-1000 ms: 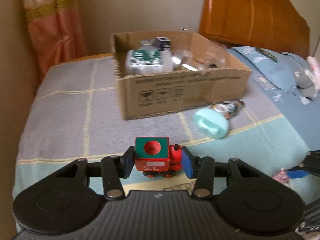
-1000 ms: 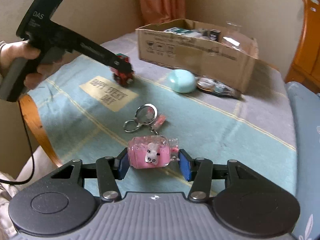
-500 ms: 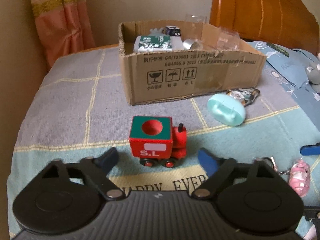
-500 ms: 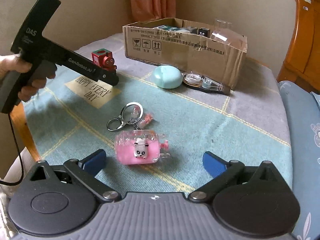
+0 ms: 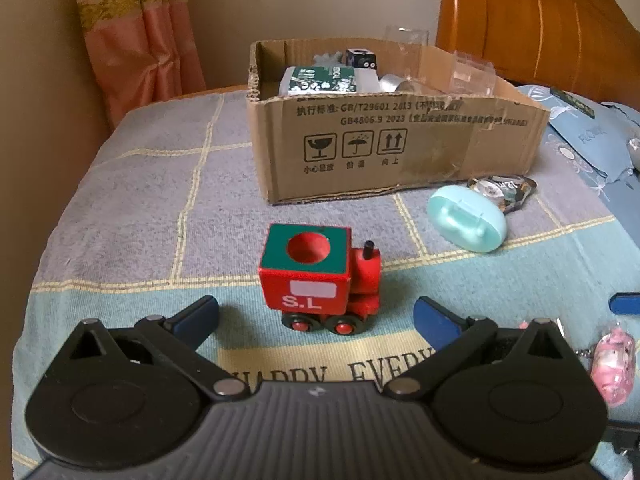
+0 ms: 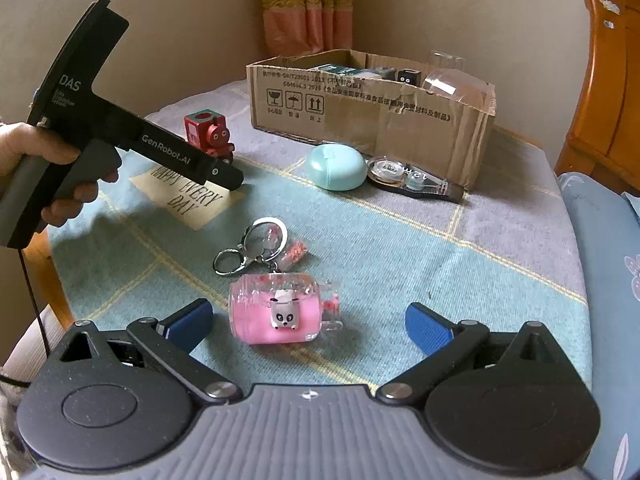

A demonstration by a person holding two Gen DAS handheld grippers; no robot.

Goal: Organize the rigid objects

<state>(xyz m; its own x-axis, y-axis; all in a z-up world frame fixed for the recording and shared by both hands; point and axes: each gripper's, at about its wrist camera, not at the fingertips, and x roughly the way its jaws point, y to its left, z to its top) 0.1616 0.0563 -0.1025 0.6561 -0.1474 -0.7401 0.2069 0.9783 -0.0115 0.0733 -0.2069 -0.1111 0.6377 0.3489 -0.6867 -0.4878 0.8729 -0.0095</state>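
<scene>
A red toy train [image 5: 320, 280] with a green top stands on the cloth just ahead of my left gripper [image 5: 316, 316], which is open and empty. It also shows in the right wrist view [image 6: 209, 132]. A pink panda keychain [image 6: 280, 308] with metal rings [image 6: 252, 248] lies just ahead of my right gripper [image 6: 308, 322], open and empty. It shows at the right edge of the left wrist view [image 5: 614, 364]. The cardboard box [image 5: 400, 148] holding several items stands behind.
A mint oval case [image 5: 466, 220] and a clear correction tape dispenser [image 6: 412, 178] lie in front of the box. A wooden headboard [image 5: 540, 24] and blue pillow [image 6: 600, 240] are on the right. A curtain [image 5: 136, 36] hangs at the back left.
Both grippers opened, letting go of the train and the keychain, and drew back a little. Both objects now rest on the cloth.
</scene>
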